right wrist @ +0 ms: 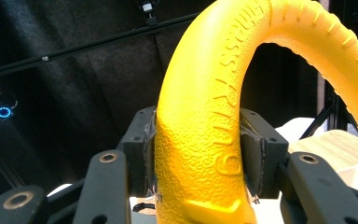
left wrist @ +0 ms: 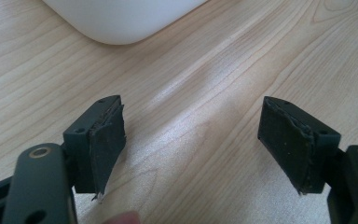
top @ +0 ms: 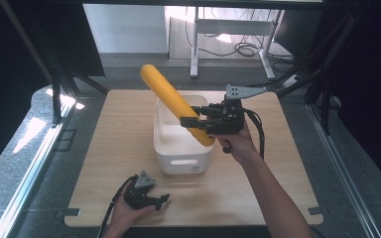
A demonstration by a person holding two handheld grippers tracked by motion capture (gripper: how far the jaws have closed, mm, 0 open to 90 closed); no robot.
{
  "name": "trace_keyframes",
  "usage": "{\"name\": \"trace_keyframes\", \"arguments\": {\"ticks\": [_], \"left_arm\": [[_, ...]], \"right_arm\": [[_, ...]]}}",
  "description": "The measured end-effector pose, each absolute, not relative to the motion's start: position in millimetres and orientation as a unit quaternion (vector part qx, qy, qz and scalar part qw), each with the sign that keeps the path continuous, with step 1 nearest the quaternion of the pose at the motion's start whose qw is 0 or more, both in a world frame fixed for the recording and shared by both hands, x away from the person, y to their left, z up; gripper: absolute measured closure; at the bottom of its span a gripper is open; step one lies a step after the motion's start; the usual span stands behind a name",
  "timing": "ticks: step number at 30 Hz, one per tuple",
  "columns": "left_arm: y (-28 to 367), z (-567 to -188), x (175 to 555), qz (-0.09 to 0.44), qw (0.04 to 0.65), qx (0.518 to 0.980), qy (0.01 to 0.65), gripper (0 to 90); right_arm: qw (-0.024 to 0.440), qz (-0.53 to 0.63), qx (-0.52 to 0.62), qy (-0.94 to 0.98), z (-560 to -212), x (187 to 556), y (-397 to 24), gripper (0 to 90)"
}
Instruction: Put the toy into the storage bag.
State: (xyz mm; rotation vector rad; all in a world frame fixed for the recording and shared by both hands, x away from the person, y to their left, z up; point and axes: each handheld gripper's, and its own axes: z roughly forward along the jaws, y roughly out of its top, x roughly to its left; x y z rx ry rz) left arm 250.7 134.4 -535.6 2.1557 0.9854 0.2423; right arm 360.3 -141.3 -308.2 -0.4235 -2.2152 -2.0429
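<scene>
A: Where is the yellow ring (top: 171, 99)?

B: It is held up over the white tub (top: 180, 144) in the middle of the wooden table (top: 109, 144). From above it shows edge-on, slanting from the tub's right side up and away to the left, so its far end rises past the tub's back rim.

A: What has hold of it?

B: The right gripper (top: 192, 121). Its two black jaws are clamped on the ring's lower part, one on each side. In the right gripper view the ring (right wrist: 200, 140) fills the space between the pads and curves up and over to the right. Its skin is pebbled, with raised letters along the band and ridges on the outer edge.

A: And the hand?

B: The right hand (top: 237, 145) grips the tool from behind, just right of the tub, with the grey plate (top: 243, 92) on top.

A: The other tool?

B: The left gripper (top: 162, 200) rests low near the table's front edge, in front of the tub, in the left hand (top: 126, 210). Its jaws stand wide apart with nothing between them. In its own view there is bare wood under the pads (left wrist: 106, 149), and the tub's rounded corner (left wrist: 121, 18) lies beyond.
</scene>
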Motion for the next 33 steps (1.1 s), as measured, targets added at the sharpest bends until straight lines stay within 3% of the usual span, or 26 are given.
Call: {"name": "trace_keyframes", "arguments": {"ticks": [33], "left_arm": [[134.0, -536.4, 250.5, 0.095, 0.376, 0.837, 0.386, 23.2]], "right_arm": [[0.050, -0.652, -0.180, -0.735, -347.7, 377.5, -140.7, 51.8]]}}
